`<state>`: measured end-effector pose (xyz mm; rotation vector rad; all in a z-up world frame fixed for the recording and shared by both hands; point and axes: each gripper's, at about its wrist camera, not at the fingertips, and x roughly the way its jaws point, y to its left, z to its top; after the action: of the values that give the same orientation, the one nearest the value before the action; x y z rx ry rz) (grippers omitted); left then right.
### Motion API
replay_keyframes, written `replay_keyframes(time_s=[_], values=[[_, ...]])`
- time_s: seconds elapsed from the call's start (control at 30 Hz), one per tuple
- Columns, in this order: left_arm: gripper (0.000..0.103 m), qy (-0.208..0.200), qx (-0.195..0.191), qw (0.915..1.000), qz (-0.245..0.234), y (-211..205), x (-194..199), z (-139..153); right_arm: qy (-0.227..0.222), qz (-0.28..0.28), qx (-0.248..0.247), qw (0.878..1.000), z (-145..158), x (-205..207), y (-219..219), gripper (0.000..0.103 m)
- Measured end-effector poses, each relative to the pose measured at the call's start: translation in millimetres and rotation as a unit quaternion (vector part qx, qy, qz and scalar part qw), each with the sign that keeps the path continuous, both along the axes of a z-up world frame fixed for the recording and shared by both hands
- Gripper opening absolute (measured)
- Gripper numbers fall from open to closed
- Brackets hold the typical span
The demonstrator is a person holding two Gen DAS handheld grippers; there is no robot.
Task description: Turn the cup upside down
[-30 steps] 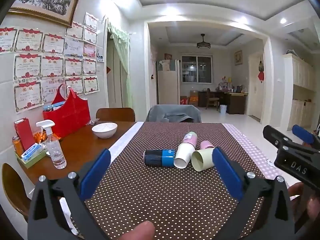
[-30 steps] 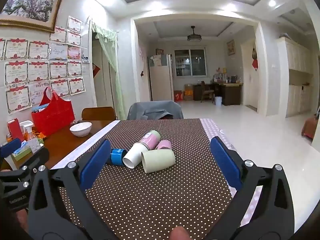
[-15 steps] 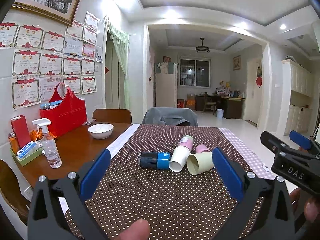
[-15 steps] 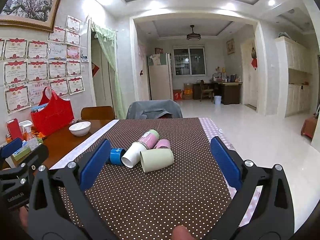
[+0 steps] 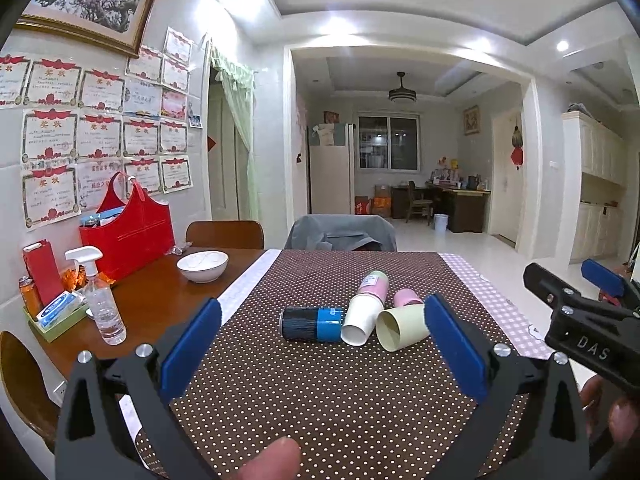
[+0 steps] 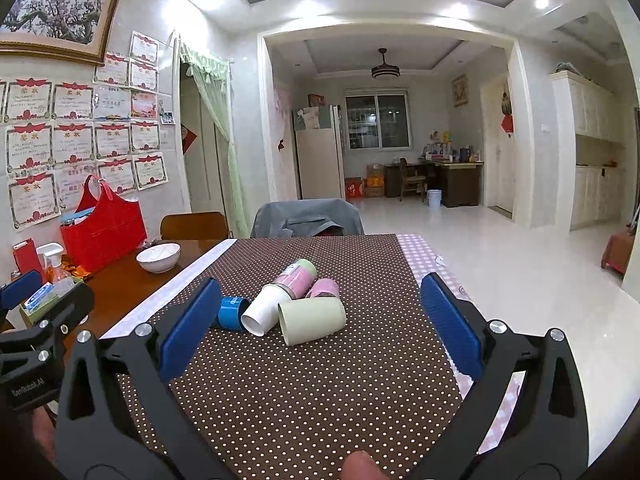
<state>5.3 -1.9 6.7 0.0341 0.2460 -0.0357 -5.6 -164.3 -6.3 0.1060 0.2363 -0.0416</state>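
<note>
Ahead, you have a cluster of cups lying on their sides on the brown polka-dot tablecloth [image 5: 320,392]: a pale green cup [image 6: 312,320] nearest you with its mouth turned toward your left, a white cup [image 6: 262,312] touching it, a blue-and-black cup [image 5: 312,323] beside that, a small pink cup [image 5: 406,298] behind, and a pink tumbler with a green end [image 6: 298,278] resting with its near end at the white cup's base. From the left wrist view the pale green cup's inside shows nothing in it; the other mouths you cannot see into. Your left gripper [image 5: 320,328] has its blue pads spread wide, holding nothing, short of the cups. Your right gripper [image 6: 316,310] is likewise spread wide and bare, with the cluster framed between its fingers but not touched. On the bare wood to your left sit a white bowl [image 5: 202,266], a clear spray bottle [image 5: 102,300], a red tote bag [image 5: 128,236] with items poking out of its top, and a green tray [image 5: 56,322] holding a blue packet. A grey-draped chair [image 6: 308,218] stands at the table's far end.
</note>
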Motion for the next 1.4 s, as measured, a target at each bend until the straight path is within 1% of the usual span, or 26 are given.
replay_keyframes(time_s=[0.37,0.87,1.0,1.23,1.4], values=[[0.099,0.000,0.003,1.0000,-0.001,-0.6,6.7,2.3,0.009,0.001,-0.010,1.000,-1.7,9.0,-0.1,0.097],[0.099,0.014,0.001,0.9999,0.002,3.3,36.2,-0.6,0.022,0.002,-0.037,0.999,0.0,37.3,3.3,0.097],[0.099,0.020,0.006,0.9998,-0.001,1.6,46.7,-2.5,0.026,0.004,-0.041,0.999,-0.5,48.3,4.6,0.097],[0.099,0.038,0.010,0.9992,-0.011,-3.8,76.2,-8.8,0.050,0.012,-0.051,0.997,-8.2,78.6,6.2,0.097],[0.099,0.064,0.013,0.9978,-0.015,-6.4,107.0,-16.8,0.074,0.020,-0.054,0.996,-16.3,105.6,5.2,0.097]])
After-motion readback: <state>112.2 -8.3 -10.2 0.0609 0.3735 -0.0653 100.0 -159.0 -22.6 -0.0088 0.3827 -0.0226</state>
